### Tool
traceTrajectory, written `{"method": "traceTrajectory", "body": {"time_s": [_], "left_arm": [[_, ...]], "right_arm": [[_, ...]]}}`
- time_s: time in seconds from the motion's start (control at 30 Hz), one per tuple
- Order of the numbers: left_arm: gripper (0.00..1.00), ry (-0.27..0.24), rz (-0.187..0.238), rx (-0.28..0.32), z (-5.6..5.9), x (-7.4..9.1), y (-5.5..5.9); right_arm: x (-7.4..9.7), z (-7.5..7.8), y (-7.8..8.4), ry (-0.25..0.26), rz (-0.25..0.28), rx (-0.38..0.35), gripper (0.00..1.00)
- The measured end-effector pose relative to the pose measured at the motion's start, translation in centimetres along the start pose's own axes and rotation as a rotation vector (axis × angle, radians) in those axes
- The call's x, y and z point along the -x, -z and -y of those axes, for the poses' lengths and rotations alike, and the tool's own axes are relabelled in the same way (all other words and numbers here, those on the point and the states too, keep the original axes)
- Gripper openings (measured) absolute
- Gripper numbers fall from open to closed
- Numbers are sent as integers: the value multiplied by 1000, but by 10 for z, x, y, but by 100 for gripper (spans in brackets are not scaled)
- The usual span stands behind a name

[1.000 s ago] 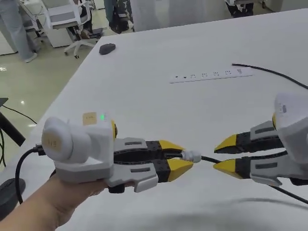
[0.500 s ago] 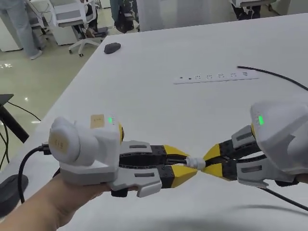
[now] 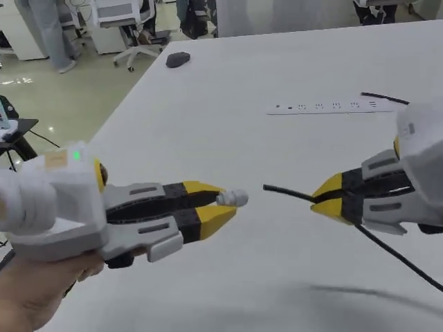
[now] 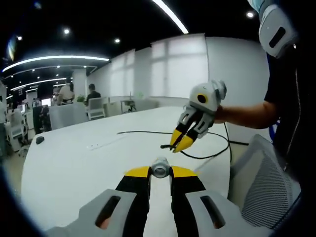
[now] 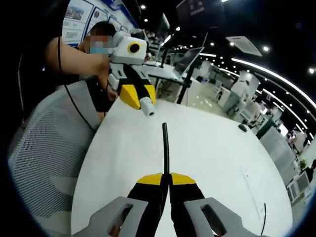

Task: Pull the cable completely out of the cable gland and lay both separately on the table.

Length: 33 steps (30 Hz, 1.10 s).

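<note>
My left gripper [image 3: 225, 205] is shut on a small white cable gland [image 3: 233, 199], which pokes out past its yellow tips above the table. The gland [image 4: 160, 168] also sits between the tips in the left gripper view. My right gripper [image 3: 320, 197] is shut on a black cable [image 3: 287, 192]; the free end sticks out to the left, a short gap from the gland. In the right gripper view the cable [image 5: 165, 148] runs straight out from the jaws toward the left gripper [image 5: 139, 100]. The cable's long part trails down to the right across the table [image 3: 208, 124].
A white power strip [image 3: 325, 106] lies at the back of the table with another black cable [image 3: 385, 98] by its right end. A dark mouse [image 3: 178, 59] rests near the far left corner. Office chairs [image 3: 131, 21] and people stand beyond the table.
The grippers have pulled apart: the cable's end has come out of the gland. The left gripper moved left with the gland, the right gripper moved right with the cable.
</note>
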<state>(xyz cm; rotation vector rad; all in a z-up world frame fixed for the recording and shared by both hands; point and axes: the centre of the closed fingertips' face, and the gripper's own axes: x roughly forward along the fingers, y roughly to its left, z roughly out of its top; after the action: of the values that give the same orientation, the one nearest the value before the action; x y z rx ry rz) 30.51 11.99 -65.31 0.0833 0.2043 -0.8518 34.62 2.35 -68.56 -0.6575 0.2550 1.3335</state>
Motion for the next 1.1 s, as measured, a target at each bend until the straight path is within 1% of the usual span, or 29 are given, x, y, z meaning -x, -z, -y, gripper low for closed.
{"method": "traceTrajectory", "body": {"time_s": [0.03,0.07,0.1,0.13,0.17,0.2,0.23,0.3,0.33,0.37,0.4,0.43,0.47,0.53,0.6,0.63,0.67,0.7,0.73,0.77,0.8,0.83,0.87,0.9,0.93,0.97,1.0,1.07,1.1], "left_arm": [[14,-14,5,-1,-4,4,0],[14,-54,18,-2,-12,10,-1],[14,-80,13,-5,-17,14,1],[14,-107,9,-6,-23,18,4],[14,-141,3,-12,-29,22,6],[14,-165,1,-13,-34,24,8],[14,-169,2,-7,-35,26,9],[14,-232,9,-7,-47,32,12],[14,-247,10,9,-51,34,14],[14,-279,9,17,-57,36,16],[14,-307,4,3,-64,39,18],[14,-315,-5,0,-67,39,21],[14,-336,-9,9,-72,41,25],[14,-349,-16,10,-79,43,31],[14,-370,-24,15,-87,45,39],[14,-385,-27,14,-92,46,46],[14,-389,-20,16,-96,47,50],[14,-387,-22,29,-101,47,61],[14,-390,-31,33,-104,48,69],[14,-388,-50,30,-107,48,80],[14,-385,-58,37,-109,48,86],[14,-379,-56,43,-110,48,89],[14,-374,-72,40,-112,46,97],[14,-398,-105,30,-117,48,104],[14,-406,-118,33,-120,48,109],[14,-397,-127,53,-121,47,114],[14,-411,-144,49,-124,48,120],[14,-398,-175,59,-125,45,132],[14,-409,-181,56,-128,45,135]], "right_arm": [[-2,9,-4,36,4,6,0],[-5,14,-12,38,15,17,0],[-9,19,-20,45,38,11,0],[-16,25,-33,54,80,-14,0],[-21,28,-42,55,104,-38,0],[-26,31,-48,56,122,-53,0],[-32,33,-55,57,135,-66,0],[-50,36,-69,54,169,-92,0],[-62,36,-77,50,191,-108,0],[-71,35,-83,46,211,-120,0],[-83,34,-89,34,229,-133,0],[-92,34,-92,27,237,-151,0],[-104,34,-97,20,253,-170,0],[-124,34,-103,-1,274,-213,0],[-140,34,-105,-14,278,-226,0],[-152,29,-107,-42,283,-225,0],[-161,25,-107,-65,277,-218,0],[-173,24,-105,-52,261,-217,0],[-181,22,-103,-58,254,-223,0],[-198,22,-97,-79,241,-264,0],[-207,22,-95,-73,239,-283,0],[-217,23,-92,-75,237,-301,0],[-230,23,-87,-75,229,-345,0],[-236,22,-84,-77,226,-373,0],[-242,21,-81,-87,225,-400,0],[-247,18,-77,-102,221,-417,0],[-255,17,-70,-102,205,-433,0],[-266,15,-60,-102,184,-431,0],[-270,16,-57,-97,176,-437,0]]}}
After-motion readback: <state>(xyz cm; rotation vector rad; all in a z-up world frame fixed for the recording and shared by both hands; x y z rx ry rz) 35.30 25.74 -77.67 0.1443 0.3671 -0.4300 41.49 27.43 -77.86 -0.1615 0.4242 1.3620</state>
